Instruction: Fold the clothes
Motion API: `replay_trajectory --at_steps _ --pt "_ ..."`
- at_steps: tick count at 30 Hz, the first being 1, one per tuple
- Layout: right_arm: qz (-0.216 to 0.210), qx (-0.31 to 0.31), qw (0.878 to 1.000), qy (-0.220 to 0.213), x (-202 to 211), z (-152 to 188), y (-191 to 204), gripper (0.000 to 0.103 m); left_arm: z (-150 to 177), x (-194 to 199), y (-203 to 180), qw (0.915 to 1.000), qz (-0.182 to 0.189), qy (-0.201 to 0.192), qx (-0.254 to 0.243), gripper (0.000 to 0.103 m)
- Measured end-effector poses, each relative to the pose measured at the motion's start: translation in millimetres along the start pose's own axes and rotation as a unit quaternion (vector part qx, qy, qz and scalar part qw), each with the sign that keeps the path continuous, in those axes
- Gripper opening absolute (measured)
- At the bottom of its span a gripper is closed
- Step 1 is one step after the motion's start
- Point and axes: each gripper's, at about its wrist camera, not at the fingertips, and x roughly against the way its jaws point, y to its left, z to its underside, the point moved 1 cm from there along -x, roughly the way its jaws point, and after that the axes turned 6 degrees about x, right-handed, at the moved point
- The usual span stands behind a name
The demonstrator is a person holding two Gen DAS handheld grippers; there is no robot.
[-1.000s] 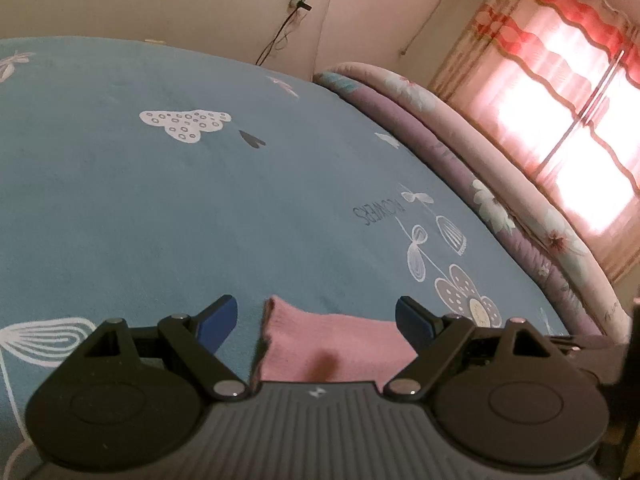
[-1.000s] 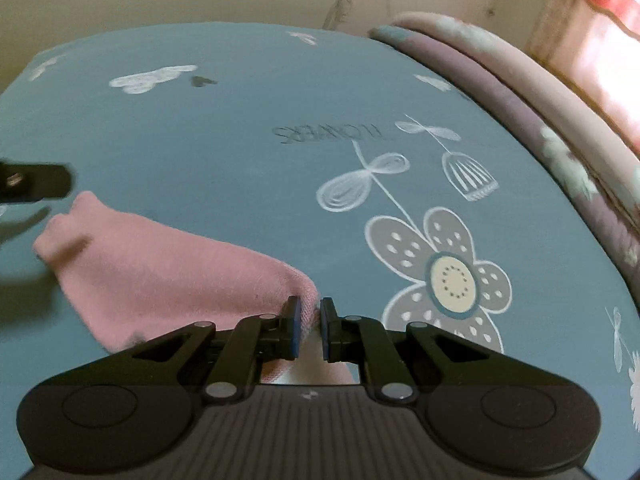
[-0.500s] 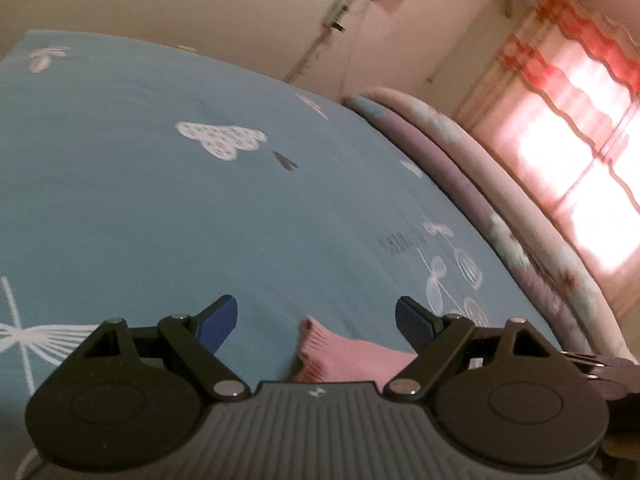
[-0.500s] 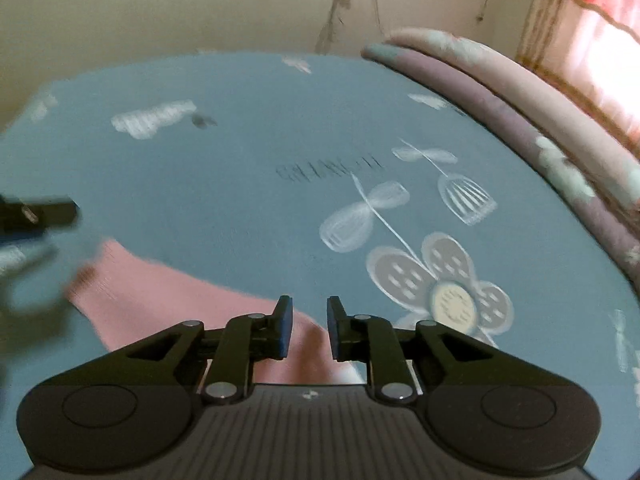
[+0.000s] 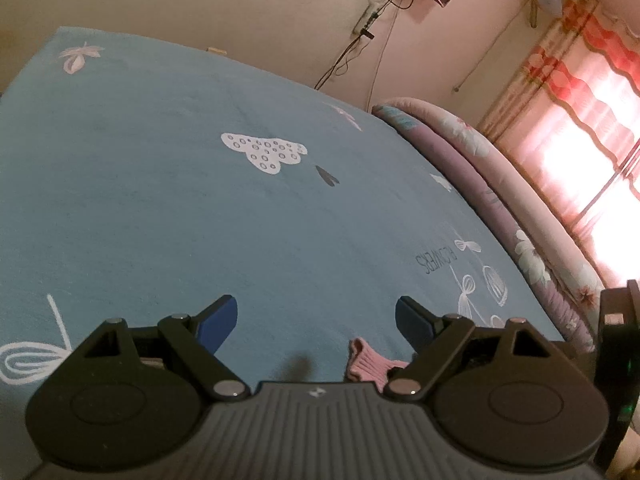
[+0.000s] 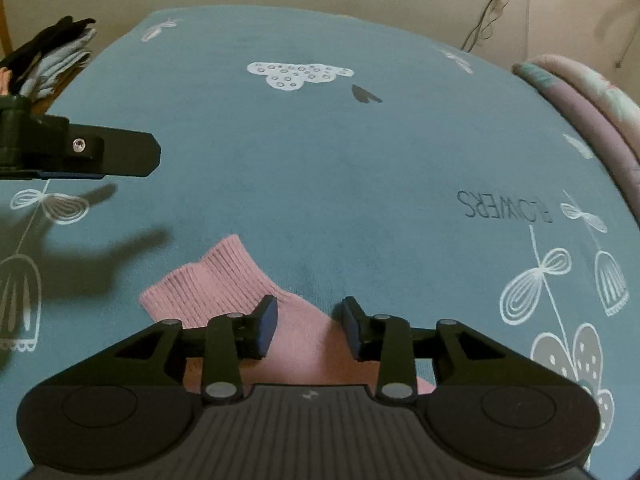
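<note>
Left hand-held gripper (image 5: 316,322): tilted gently down over the blue bed sheet (image 5: 160,200), jaws wide, nothing between them. Just ahead of its body, toward the right finger, a ribbed cuff of the pink sock (image 5: 366,364), lying flat on the bed. Right hand-held gripper (image 6: 307,326): pitched more steeply down, hovering over the sock's middle, jaws opening, pads clear of the cloth.

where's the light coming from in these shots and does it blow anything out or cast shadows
Left wrist view: the curtained window at right is blown out to white. Right wrist view: evenly lit, and the left gripper throws a dark shadow across the blue bedsheet beside the pink sock.
</note>
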Motion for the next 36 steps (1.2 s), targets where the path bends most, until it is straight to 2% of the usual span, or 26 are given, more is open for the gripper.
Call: replay_trajectory --at_steps 3,4,6,12,18,20,21,24,26,28,30,34,36 --pt "-0.017 0.008 1.000 0.007 1 -2 5 0.013 0 -1 1 1.0000 0.006 0.002 0.005 0.086" --pt "-0.022 0.011 1.000 0.009 1 -3 6 0.011 0 -1 1 0.9999 0.009 0.003 0.007 0.086" --pt "-0.012 0.018 1.000 0.004 3 -5 10 0.010 -1 -1 2 0.9999 0.013 0.004 0.010 0.086" --pt "0.040 -0.062 0.996 -0.055 7 -16 -15 0.009 -1 -3 4 0.9995 0.019 0.004 0.024 0.086" --pt "0.079 -0.079 0.993 -0.034 -27 -25 -17 0.011 2 -7 -1 0.9996 0.022 0.013 0.012 0.086" --pt "0.085 -0.096 0.991 -0.042 -31 -25 -17 0.012 2 -6 -1 0.9996 0.023 0.012 0.011 0.086" --pt "0.087 -0.105 0.990 -0.044 -32 -27 -18 0.018 2 -5 -1 0.9996 0.024 0.011 0.011 0.086" --pt "0.087 -0.114 0.988 -0.058 -9 -27 -21 0.025 0 -3 2 0.9995 0.023 0.007 0.020 0.086" --pt "0.097 -0.129 0.984 -0.073 16 -25 -26 0.025 -1 -3 3 0.9994 0.023 0.006 0.025 0.086" --pt "0.094 -0.152 0.982 -0.062 29 -21 -32 0.023 -1 -3 5 0.9993 0.024 0.007 0.029 0.086" --pt "0.095 -0.159 0.982 -0.036 34 -13 -33 0.015 -1 -3 5 0.9991 0.026 0.010 0.030 0.086" --pt "0.090 -0.167 0.982 0.013 14 6 -31 0.014 0 -2 4 0.9991 0.031 0.011 0.028 0.086" --pt "0.092 -0.169 0.981 0.005 7 5 -27 0.014 -1 -2 4 0.9991 0.031 0.010 0.028 0.086"
